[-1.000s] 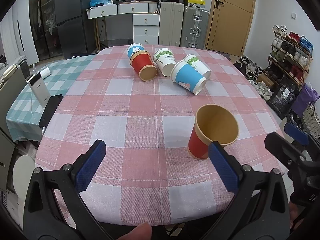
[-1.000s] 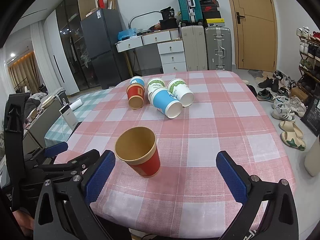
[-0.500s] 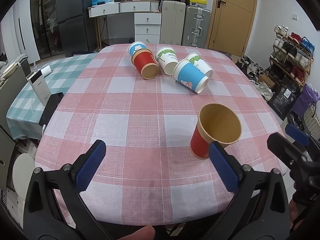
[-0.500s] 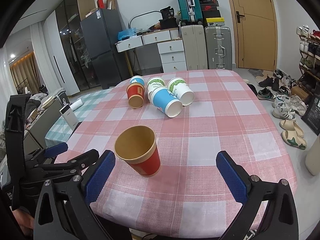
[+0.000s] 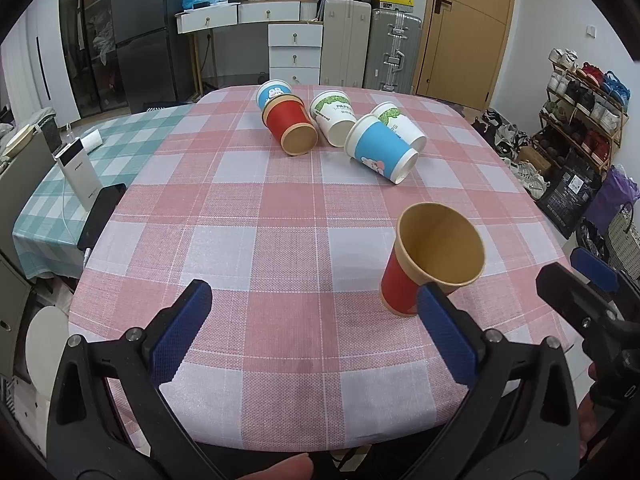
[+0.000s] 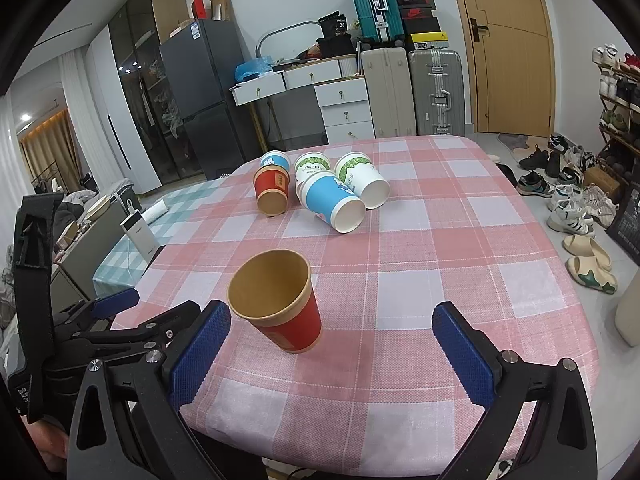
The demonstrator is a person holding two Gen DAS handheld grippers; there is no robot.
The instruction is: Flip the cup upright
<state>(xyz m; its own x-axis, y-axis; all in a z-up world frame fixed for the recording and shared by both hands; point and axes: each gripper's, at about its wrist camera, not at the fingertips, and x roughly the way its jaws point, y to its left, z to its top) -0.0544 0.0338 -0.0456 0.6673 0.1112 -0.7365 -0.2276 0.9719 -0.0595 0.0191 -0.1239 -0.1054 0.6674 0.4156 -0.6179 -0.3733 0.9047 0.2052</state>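
A red paper cup (image 5: 424, 264) stands upright, mouth up, on the pink checked tablecloth (image 5: 280, 208); it also shows in the right wrist view (image 6: 282, 300). Several cups lie on their sides at the far end: a red one (image 5: 290, 128), a blue one (image 5: 380, 150), white-and-green ones (image 5: 334, 118), and a small blue one (image 5: 274, 92). My left gripper (image 5: 316, 336) is open and empty, near the table's front edge, its right finger (image 5: 446, 332) just before the upright cup. My right gripper (image 6: 332, 352) is open and empty, with the upright cup beyond its left finger (image 6: 200, 352).
A teal checked side table (image 5: 80, 168) with a white power bank (image 5: 78, 172) and a black phone (image 5: 102, 216) stands at the left. Shoes (image 6: 572, 208) and a shoe rack (image 5: 580, 112) are at the right. Suitcases (image 5: 392, 52) and drawers stand behind.
Both grippers have pulled back slightly from the table and stay open. The upright red cup has not moved.
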